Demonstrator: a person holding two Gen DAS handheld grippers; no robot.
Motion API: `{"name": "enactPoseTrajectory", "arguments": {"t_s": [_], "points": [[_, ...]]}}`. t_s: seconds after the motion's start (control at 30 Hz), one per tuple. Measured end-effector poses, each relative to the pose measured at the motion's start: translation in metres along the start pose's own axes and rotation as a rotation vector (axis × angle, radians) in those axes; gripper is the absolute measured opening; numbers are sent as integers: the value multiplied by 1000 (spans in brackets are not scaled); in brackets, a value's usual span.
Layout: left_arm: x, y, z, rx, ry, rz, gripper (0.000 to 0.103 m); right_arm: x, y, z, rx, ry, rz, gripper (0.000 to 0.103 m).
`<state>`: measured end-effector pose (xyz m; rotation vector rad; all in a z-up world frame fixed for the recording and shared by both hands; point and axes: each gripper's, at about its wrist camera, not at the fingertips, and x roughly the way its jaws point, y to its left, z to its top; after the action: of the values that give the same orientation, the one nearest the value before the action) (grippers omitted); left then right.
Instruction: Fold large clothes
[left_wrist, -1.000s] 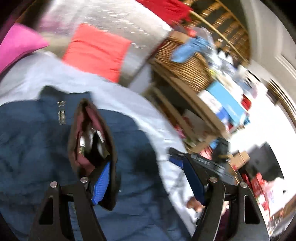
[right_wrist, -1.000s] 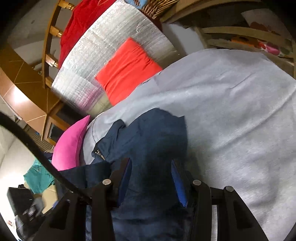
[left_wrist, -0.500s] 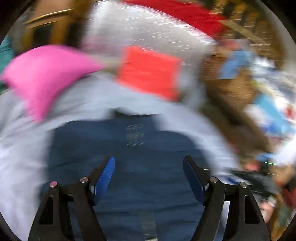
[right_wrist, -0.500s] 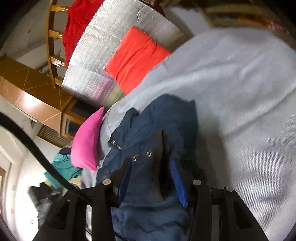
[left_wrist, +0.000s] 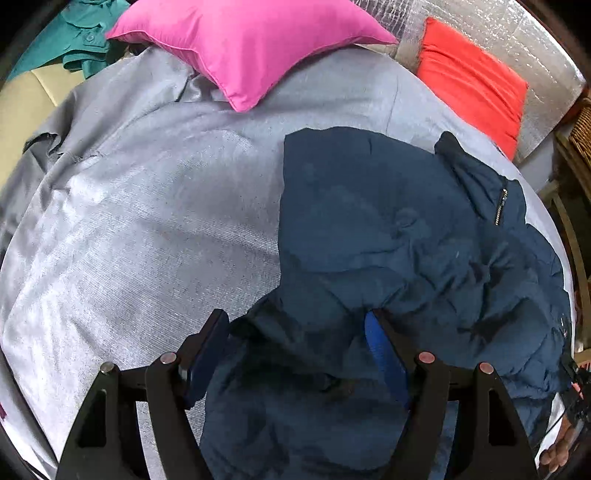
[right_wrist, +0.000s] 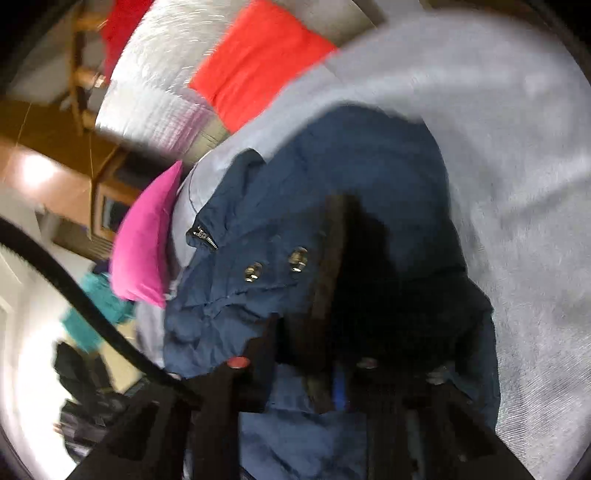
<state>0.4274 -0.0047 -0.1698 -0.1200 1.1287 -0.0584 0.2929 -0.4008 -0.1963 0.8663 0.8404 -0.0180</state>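
Navy quilted cloth fills the space ahead of both tongs: the jacket (left_wrist: 406, 240) lies crumpled on the grey bedspread (left_wrist: 147, 221) of a bed, no longer gaping open at its dark red lining as it did a second ago but lying with its blue outer face up, which I judge to mean one panel has been folded over and the next fold is being set up. Going from the left, the left tongs (left_wrist: 295, 354) have swung round and tipped down over the near left edge of the jacket; their jaws stand wide, a ridge of navy cloth lies between the blue pads, and the pads do not press on it, so nothing is held there yet. Beyond them the jacket spreads up and to the right, with bare bedspread to their left, a pink cushion (left_wrist: 251, 48) far ahead and an orange cushion (left_wrist: 472, 81) ahead to the right. The right tongs (right_wrist: 332, 391) are closing, much narrower than half a second ago; the blurred view shows dark cloth bunched around the jaws, which seem to pinch a fold of the jacket's edge. Just ahead and left of them sit two metal snaps (right_wrist: 275, 266) and the collar's zip end (right_wrist: 205, 238).
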Motion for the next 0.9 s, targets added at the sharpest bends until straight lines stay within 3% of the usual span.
{"name": "enactPoseTrajectory", "arguments": {"t_s": [0.1, 0.2, 0.27, 0.3, 0.37, 0.5, 0.53, 0.6, 0.63, 0.67, 0.73, 0.9], "points": [[-7, -8, 1, 40, -26, -7, 76, -26, 28, 1, -113, -189, -67, 17], [-8, -9, -1, 74, -41, -15, 76, -37, 27, 5, -115, -288, -125, 12], [-4, -11, -1, 88, -32, -1, 76, -27, 20, 7, -113, -288, -210, 9], [-1, -11, -2, 89, -24, 2, 76, -15, 9, 9, -86, -241, -232, 9], [3, -7, -3, 76, -6, -6, 76, -1, -11, 12, -2, -162, -201, 9], [-2, 0, -2, 53, -11, -4, 76, -18, -16, 19, 63, -161, -119, 13], [-4, 2, -1, 50, -17, 0, 76, -24, -19, 21, 79, -166, -95, 20], [-7, 4, -2, 55, -33, 4, 76, -39, -23, 24, 96, -197, -85, 46], [-10, 5, -1, 59, -49, 12, 76, -44, -26, 25, 103, -215, -97, 67], [-12, 5, -1, 62, -59, 19, 76, -48, -29, 27, 109, -232, -104, 75], [-12, 6, -1, 68, -64, 34, 76, -49, -32, 34, 120, -235, -113, 75], [8, 7, -3, 76, 0, 68, 77, -14, -40, 30, 100, -118, -209, 75]]}}
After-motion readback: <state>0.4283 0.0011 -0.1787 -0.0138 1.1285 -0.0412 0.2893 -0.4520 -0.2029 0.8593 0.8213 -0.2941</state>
